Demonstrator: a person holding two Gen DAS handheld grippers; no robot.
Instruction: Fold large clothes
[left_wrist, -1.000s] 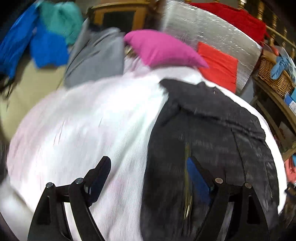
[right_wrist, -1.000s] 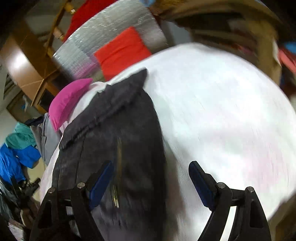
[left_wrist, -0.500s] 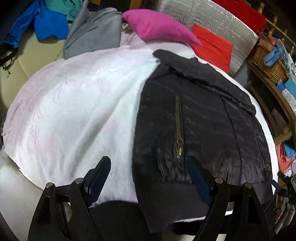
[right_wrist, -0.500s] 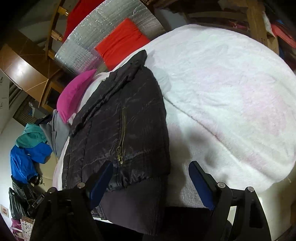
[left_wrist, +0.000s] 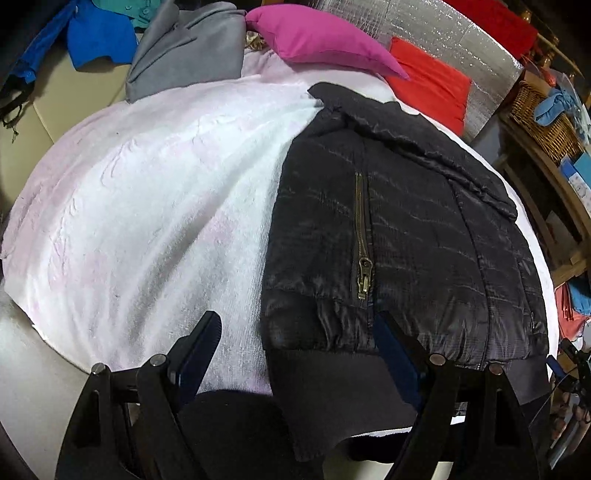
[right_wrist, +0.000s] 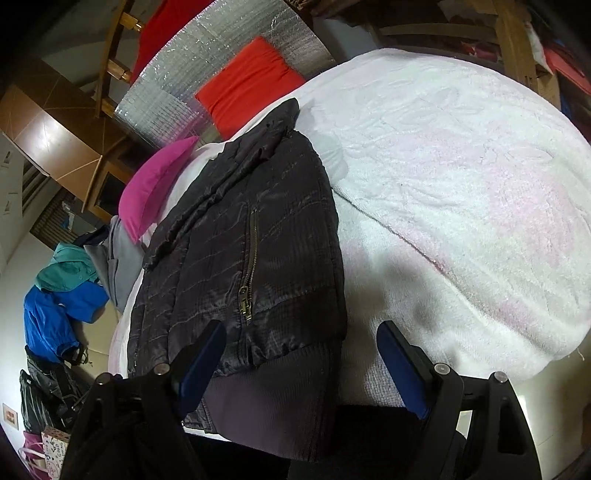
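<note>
Left wrist view: a black quilted jacket (left_wrist: 399, 236) lies flat on a white and pale pink fleece blanket (left_wrist: 147, 206), filling the right half of the covered surface. Its collar points away from the camera and its ribbed hem (left_wrist: 351, 384) lies nearest, hanging a little over the blanket's near edge. A brass pocket zipper (left_wrist: 364, 240) runs along the middle of the jacket, its pull toward the hem. The left gripper (left_wrist: 299, 354) hovers over the near edge with its blue-padded fingers (left_wrist: 199, 350) wide apart and nothing between them; one finger is over the bare blanket, the other over the jacket just above the hem. Beyond the blanket sit a magenta pillow (left_wrist: 317, 40), a grey garment (left_wrist: 188, 48), a blue garment (left_wrist: 96, 40), a red cushion (left_wrist: 432, 85) leaning on a silver foil panel (left_wrist: 469, 44), and a wicker basket (left_wrist: 543, 122) on a wooden shelf at the right.

Right wrist view: the same jacket (right_wrist: 251, 240) lies on the left part of the blanket (right_wrist: 461, 166), collar far, hem (right_wrist: 280, 398) near. The right gripper (right_wrist: 301, 354) is open, its fingers (right_wrist: 400, 365) spread and empty; the left one is over the jacket near the zipper (right_wrist: 251, 258) pull, the right one over the bare blanket just beside the jacket's edge. The magenta pillow (right_wrist: 155, 192), red cushion (right_wrist: 251, 81) and foil panel (right_wrist: 207, 74) lie beyond, with teal and blue clothing (right_wrist: 59, 291) at far left.
</note>
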